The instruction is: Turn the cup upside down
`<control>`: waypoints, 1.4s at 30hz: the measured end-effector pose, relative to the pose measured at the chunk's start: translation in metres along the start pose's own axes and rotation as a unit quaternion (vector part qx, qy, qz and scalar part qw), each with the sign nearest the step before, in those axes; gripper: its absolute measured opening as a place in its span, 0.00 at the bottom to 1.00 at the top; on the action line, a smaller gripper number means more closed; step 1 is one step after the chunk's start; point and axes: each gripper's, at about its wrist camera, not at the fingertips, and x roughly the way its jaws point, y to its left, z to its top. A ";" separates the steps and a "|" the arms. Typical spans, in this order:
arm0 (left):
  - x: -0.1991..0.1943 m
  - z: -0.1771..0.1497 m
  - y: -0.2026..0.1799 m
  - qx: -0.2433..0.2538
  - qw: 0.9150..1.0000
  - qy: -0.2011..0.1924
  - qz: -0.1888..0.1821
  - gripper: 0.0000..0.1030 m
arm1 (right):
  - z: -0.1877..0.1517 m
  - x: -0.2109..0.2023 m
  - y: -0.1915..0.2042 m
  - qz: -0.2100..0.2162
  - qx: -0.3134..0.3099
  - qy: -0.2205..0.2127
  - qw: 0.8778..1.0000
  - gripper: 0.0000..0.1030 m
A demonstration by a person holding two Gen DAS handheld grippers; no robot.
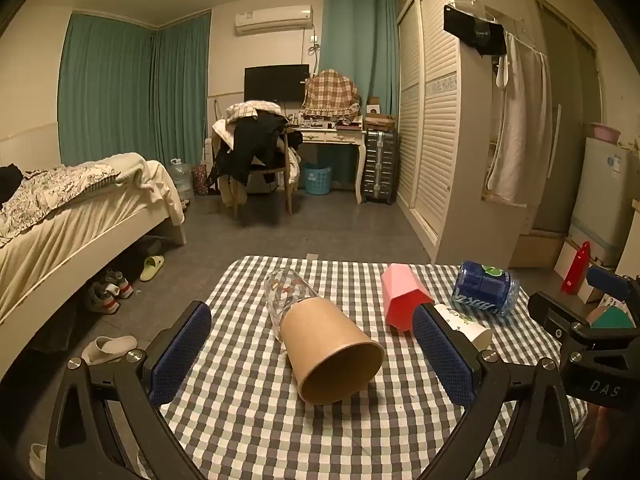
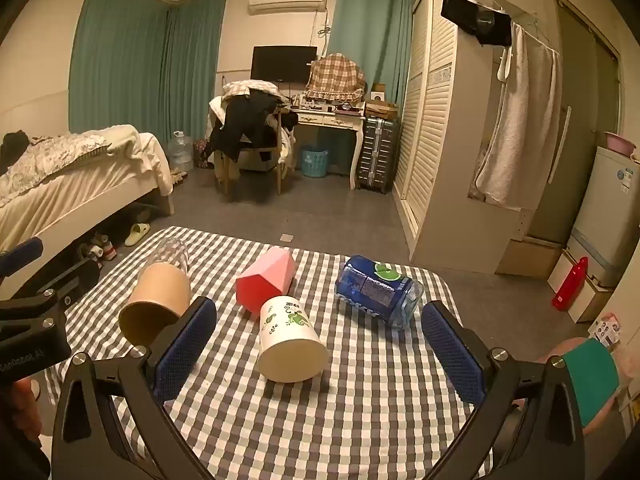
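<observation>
Several cups lie on their sides on a checkered tablecloth. A brown paper cup lies with its mouth toward me, between the open fingers of my left gripper. A clear glass lies just behind it. A pink and red angular cup, a white cup with green print and a blue cup lie further right. My right gripper is open, with the white cup between its fingers. Neither gripper touches a cup.
The table stands in a bedroom. A bed is at the left, a wardrobe at the right, a desk and chair at the back. Shoes lie on the floor left of the table. A red bottle stands at the right.
</observation>
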 end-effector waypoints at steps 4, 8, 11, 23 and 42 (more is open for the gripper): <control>0.000 0.000 0.000 0.001 1.000 0.000 0.002 1.00 | 0.000 0.000 0.001 -0.003 -0.005 0.002 1.000 1.00; 0.000 0.000 0.000 0.001 1.000 0.001 0.001 1.00 | -0.001 0.000 0.001 -0.002 -0.004 0.002 1.000 1.00; 0.000 0.000 0.000 0.001 1.000 0.001 0.001 1.00 | -0.001 0.000 0.001 -0.002 -0.004 0.002 1.000 1.00; 0.001 0.000 0.000 0.001 1.000 0.003 0.002 1.00 | -0.001 0.001 0.003 -0.002 -0.005 0.004 1.000 1.00; 0.001 0.000 0.000 0.001 1.000 0.005 0.002 1.00 | -0.004 0.003 0.002 -0.001 -0.002 0.004 1.000 1.00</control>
